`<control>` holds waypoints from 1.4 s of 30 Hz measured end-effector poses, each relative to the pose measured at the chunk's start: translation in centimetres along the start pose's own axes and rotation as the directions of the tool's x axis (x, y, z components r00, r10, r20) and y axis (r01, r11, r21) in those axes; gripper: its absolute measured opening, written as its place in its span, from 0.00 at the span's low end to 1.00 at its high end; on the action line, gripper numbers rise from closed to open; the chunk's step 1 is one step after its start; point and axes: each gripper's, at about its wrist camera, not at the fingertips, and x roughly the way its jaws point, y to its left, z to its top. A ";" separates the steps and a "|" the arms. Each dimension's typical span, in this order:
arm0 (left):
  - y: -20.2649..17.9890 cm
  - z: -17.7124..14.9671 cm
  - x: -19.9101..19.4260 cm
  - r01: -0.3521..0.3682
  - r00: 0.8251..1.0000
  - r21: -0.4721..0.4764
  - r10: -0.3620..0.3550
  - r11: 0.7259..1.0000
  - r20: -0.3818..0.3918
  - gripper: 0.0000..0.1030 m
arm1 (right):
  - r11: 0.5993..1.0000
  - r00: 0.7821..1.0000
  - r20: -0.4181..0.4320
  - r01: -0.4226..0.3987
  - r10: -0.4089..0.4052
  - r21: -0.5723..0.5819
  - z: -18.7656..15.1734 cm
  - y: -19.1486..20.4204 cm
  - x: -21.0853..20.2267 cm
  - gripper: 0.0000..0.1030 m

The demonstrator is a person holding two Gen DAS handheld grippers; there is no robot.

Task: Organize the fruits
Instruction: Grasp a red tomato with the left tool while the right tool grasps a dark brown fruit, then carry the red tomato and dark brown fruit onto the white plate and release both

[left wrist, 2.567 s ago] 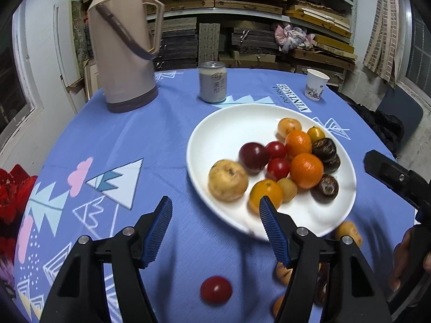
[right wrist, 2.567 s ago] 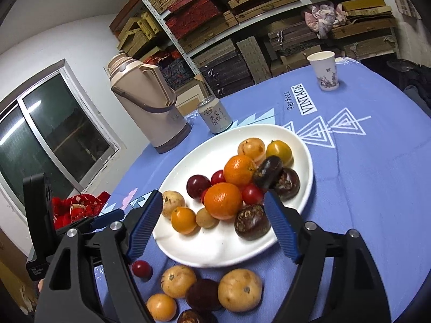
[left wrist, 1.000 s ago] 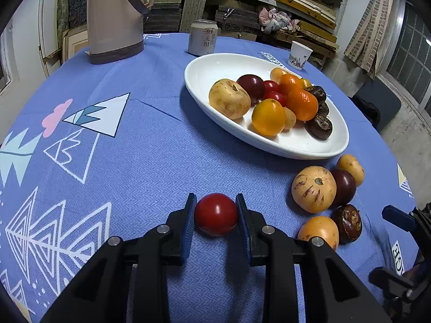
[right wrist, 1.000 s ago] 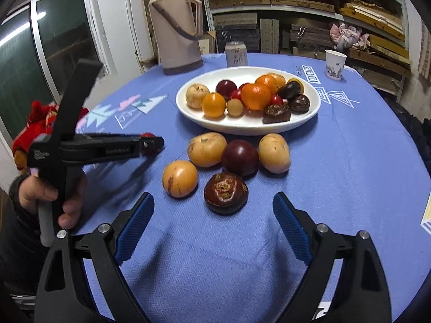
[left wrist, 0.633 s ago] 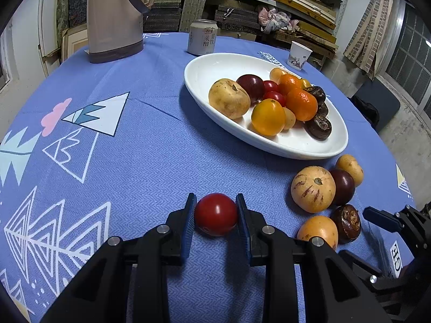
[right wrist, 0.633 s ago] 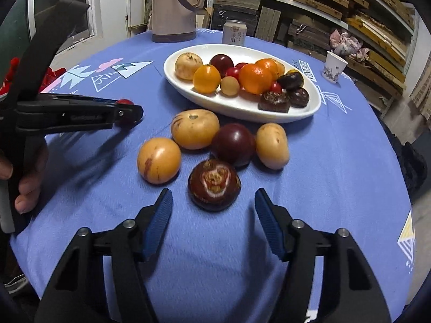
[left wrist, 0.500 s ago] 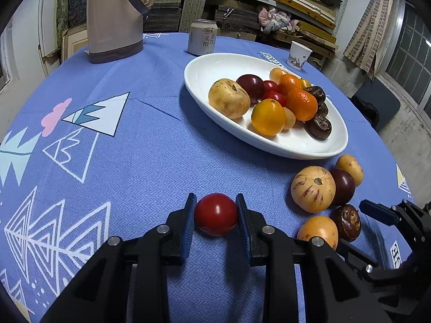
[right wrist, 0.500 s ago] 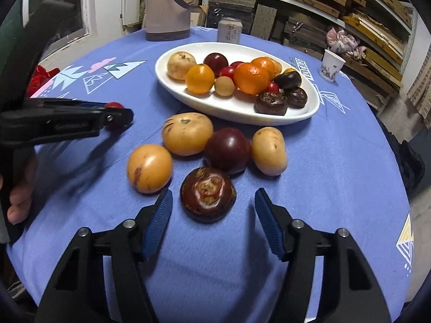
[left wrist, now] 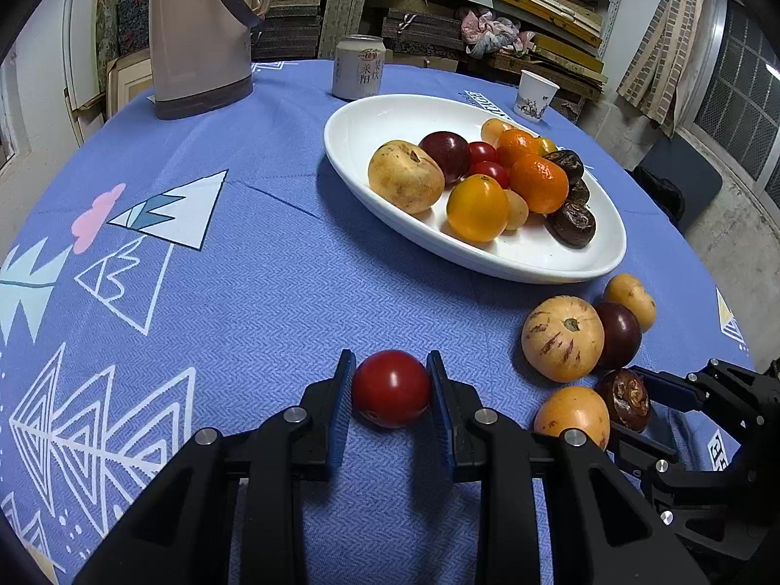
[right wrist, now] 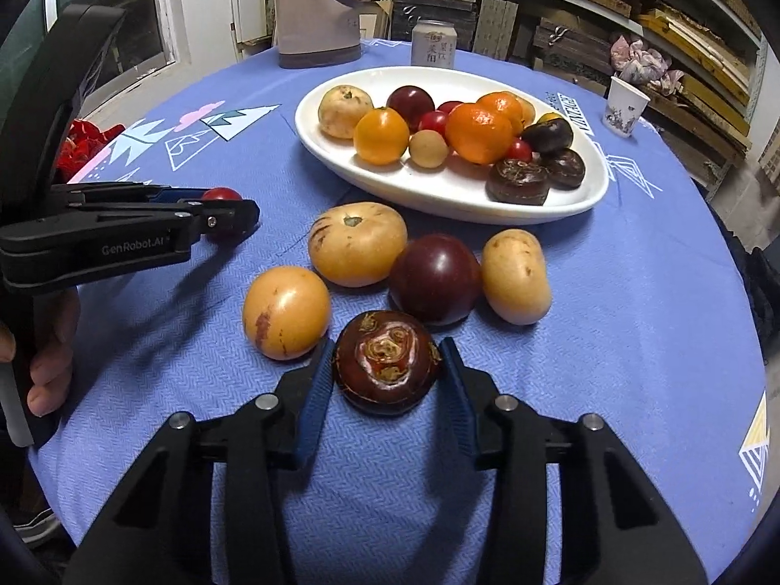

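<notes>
Left tool (left wrist: 391,392) low over the desk (left wrist: 273,292), both blue pads touching a red tomato (left wrist: 391,388), bare fingers (right wrist: 46,365) curled around its handle; right tool (right wrist: 387,369) level and low, pads pressed against a dark brown fruit (right wrist: 387,361).

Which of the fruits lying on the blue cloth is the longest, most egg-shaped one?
The yellow oval fruit at the right end of the group, beside the dark purple plum. The other loose fruits are round; this one is stretched out.
</notes>
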 end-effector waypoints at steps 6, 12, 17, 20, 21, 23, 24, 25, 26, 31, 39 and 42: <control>0.0 0.0 0.0 -0.001 1.000 0.001 0.001 1.000 0.000 0.29 | 1.000 1.000 0.020 -0.006 0.006 0.029 -0.9 -0.6 -1.2 0.41; 0.0 0.0 0.0 0.000 1.000 -0.001 0.000 1.000 0.000 0.29 | 0.998 0.998 0.057 -0.014 0.011 0.057 -1.7 -1.8 -3.3 0.41; 0.0 0.0 0.0 0.000 1.000 -0.001 0.000 1.000 0.000 0.29 | 0.997 0.997 0.080 -0.028 0.022 0.075 -2.1 -2.4 -4.1 0.41; 0.1 0.0 0.0 0.000 1.000 -0.001 0.000 1.000 0.001 0.29 | 0.996 0.995 0.095 -0.045 0.037 0.081 -2.3 -2.6 -4.4 0.41; 0.0 0.0 0.0 -0.001 1.000 0.000 0.001 1.000 0.001 0.29 | 0.995 0.994 0.100 -0.052 0.043 0.082 -2.4 -2.7 -4.5 0.41; -0.1 0.1 -0.1 -0.003 1.000 0.000 0.003 1.000 0.003 0.29 | 0.994 0.993 0.107 -0.059 0.049 0.087 -2.6 -2.9 -4.6 0.41; -0.1 0.1 -0.1 -0.005 1.000 0.001 0.005 1.000 0.006 0.29 | 0.994 0.993 0.109 -0.062 0.052 0.089 -2.7 -2.9 -4.6 0.41; -0.1 0.1 -0.2 -0.007 1.000 0.001 0.007 1.000 0.012 0.29 | 0.994 0.992 0.111 -0.066 0.056 0.092 -2.8 -3.1 -4.7 0.41; -0.1 0.1 -0.3 -0.006 1.000 0.002 0.006 1.000 0.017 0.29 | 0.993 0.992 0.113 -0.068 0.057 0.093 -2.9 -3.1 -4.7 0.41; -0.5 0.1 -1.1 -0.012 0.998 0.018 0.011 1.000 0.055 0.29 | 0.991 0.990 0.126 -0.081 0.067 0.110 -3.4 -3.7 -5.1 0.41; -0.8 0.1 -1.2 -0.020 0.998 0.027 0.019 0.999 0.065 0.29 | 0.989 0.985 0.153 -0.096 0.078 0.113 -3.2 -3.8 -5.9 0.41; -0.8 0.1 -1.2 -0.022 0.998 0.027 0.020 0.999 0.067 0.29 | 0.988 0.983 0.160 -0.105 0.086 0.115 -3.1 -3.7 -6.0 0.41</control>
